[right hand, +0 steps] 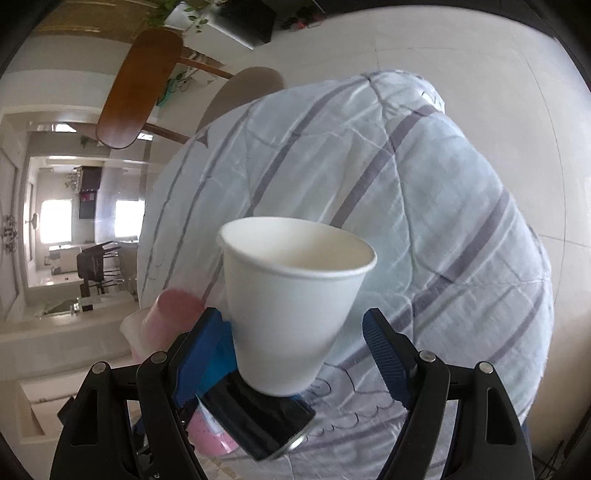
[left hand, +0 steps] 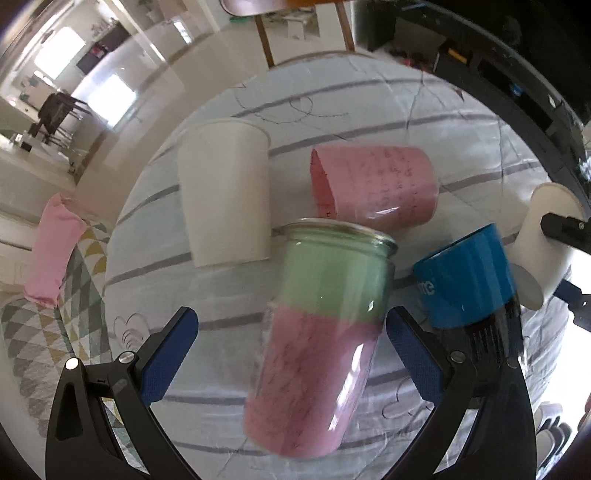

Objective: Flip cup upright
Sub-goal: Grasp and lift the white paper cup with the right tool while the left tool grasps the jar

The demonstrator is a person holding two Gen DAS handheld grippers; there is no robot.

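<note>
Blue can point(left hand: 467, 277) (legible letters "ne")

A home: wooden chair point(right hand: 138, 86), houseplant point(right hand: 184, 13), striped cloth on bench point(left hand: 369, 107), pink pillow point(left hand: 55, 247) on quilt.

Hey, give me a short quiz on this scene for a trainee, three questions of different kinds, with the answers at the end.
1. True or false: the left gripper is shut on the glass jar.
2. How does the pink cup lie on the cloth? A) upright B) on its side C) stacked inside another cup
3. Fill in: the can next to the jar is mostly ___ in colour.

Key: 1 false, its jaws stand open on either side of the jar. 2 B. 3 blue.
</note>
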